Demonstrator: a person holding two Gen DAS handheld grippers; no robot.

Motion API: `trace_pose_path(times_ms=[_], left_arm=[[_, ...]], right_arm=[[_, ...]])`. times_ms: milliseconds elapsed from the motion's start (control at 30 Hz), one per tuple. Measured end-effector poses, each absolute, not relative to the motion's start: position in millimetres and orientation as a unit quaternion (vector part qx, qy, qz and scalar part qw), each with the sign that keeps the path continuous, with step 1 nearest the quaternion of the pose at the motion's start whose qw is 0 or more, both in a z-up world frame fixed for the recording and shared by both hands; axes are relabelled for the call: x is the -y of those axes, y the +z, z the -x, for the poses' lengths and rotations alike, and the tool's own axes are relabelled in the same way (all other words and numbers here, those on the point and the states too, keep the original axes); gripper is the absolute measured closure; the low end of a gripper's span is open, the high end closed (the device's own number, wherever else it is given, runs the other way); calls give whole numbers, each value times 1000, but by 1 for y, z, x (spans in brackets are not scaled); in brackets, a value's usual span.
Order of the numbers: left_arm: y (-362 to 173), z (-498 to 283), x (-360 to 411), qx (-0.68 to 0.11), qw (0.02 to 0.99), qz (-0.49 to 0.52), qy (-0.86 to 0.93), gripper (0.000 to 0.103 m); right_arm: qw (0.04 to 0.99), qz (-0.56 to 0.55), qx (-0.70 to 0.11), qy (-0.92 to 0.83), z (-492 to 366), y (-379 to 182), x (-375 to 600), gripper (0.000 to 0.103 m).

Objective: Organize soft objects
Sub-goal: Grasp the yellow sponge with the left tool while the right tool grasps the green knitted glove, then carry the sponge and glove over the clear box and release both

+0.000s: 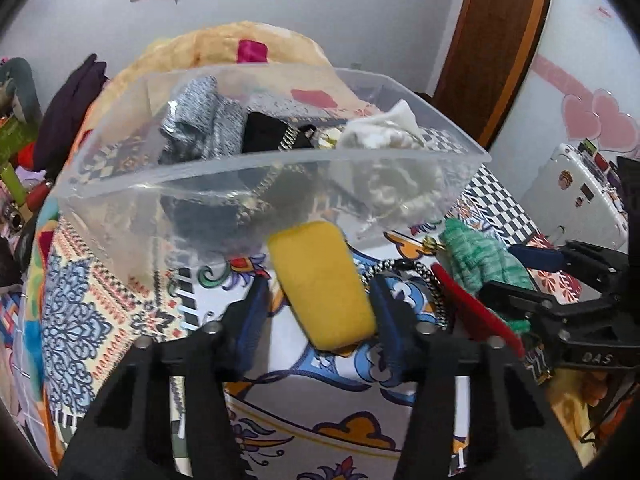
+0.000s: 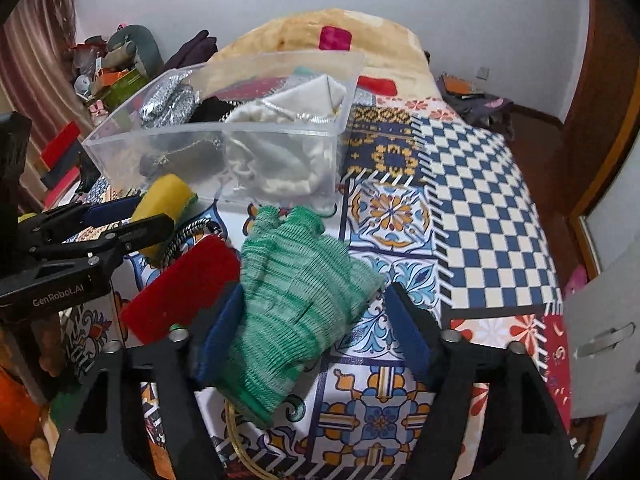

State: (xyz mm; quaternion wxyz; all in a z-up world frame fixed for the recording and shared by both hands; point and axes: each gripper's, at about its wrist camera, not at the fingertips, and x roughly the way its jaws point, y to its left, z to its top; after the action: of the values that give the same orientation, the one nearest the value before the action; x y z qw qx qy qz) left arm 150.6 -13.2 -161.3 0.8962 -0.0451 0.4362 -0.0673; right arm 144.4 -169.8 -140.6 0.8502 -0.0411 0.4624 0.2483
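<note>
— So, which step is this?

— Picking up, I'd say. The left tongs [image 1: 316, 300] stand spread around the sponge [image 1: 320, 284]. Its near right corner seems to touch the right pad [image 1: 386, 312], while the left pad [image 1: 252, 316] is clear of it. The sponge lies tilted, and I cannot tell whether it rests on the bed [image 1: 100, 312] or is lifted.

— And the other side?

— The right tongs [image 2: 316, 328] are also spread, with the glove [image 2: 296, 308] between them. The left pad [image 2: 218, 336] touches the knit; the right pad [image 2: 408, 332] stands apart. Nothing is gripped yet.

— What lies just past them?

— A red card [image 2: 180, 288] and a speckled cord [image 2: 192, 232] sit between the two tongs. Beyond both is the bin [image 1: 256, 168], a clear tub already holding grey, black and white cloth.

— So the next move?

— Likely to close on the sponge and glove, then lift each over the bin's near rim. The glove is limp, so it may droop and snag.

— How are the tools held?

— Both point forward and slightly down toward the bin, side by side and close together.
</note>
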Motion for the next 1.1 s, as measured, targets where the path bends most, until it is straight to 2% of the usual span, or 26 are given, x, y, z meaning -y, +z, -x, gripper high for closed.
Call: trace_pose_path(times_ms=[33,167,267,767,1100], left_arm=[[-163,-151,14,-440,894,47,-73,66],[-160,-148,17,-433,897,46,-78,69],[-157,-140,18,-426,900,44,-78,70],[-102,-105,2,-349,934,38,-65,70],[-61,-118,-19,-298,953,40,-47,70]], right_arm=[[851,40,-461,249,-145,-141,170,48],[847,34,-461,262,-144,-138,168,75],[850,32,-456,263,-142,-136,168,86],[890,35,-358,282,-133,-68,164,87],[907,33,-303,291,-150,-35,142,87]])
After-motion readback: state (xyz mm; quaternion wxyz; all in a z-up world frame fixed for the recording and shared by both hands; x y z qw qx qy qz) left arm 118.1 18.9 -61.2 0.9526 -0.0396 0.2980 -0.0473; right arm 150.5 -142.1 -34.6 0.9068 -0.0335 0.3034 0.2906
